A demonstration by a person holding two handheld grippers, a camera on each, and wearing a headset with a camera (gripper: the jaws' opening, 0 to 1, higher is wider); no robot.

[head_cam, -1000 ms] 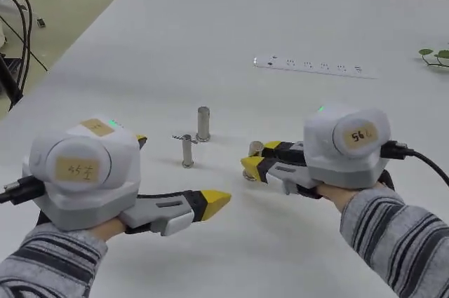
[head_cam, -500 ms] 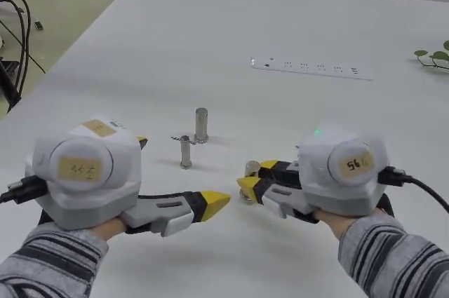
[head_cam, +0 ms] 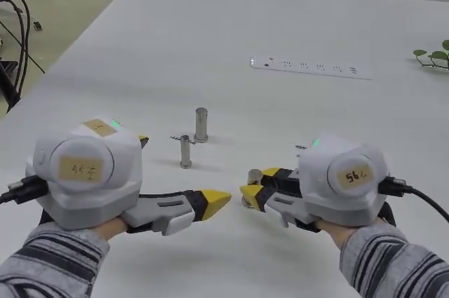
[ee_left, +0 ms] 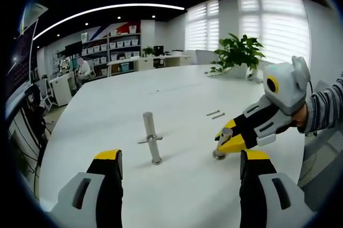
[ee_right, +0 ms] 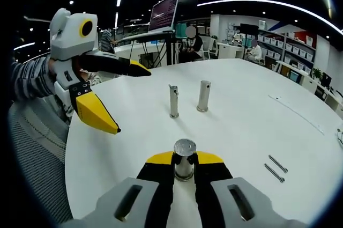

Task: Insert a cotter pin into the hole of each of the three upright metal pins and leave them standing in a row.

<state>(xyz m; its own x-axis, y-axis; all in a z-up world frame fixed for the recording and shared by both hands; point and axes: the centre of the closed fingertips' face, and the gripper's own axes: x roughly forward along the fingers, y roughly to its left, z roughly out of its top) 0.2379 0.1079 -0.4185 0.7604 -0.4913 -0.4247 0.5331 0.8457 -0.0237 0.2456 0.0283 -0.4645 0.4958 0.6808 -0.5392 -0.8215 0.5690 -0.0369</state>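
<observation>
Two upright metal pins stand mid-table, a far pin and a near pin. In the left gripper view they line up, the near pin in front. A cotter pin sits between them; I cannot tell whether it passes through a hole. My right gripper is shut on a third metal pin, upright with its foot at the table. My left gripper stands wide open and holds nothing.
Two loose cotter pins lie on the white table beyond the right gripper. A white power strip lies farther back, and plant leaves show at the right edge. The table's left edge drops to a floor with cables.
My right gripper has drawn back toward me with the third pin in it, away from the other two pins. The left gripper has stayed put and open.
</observation>
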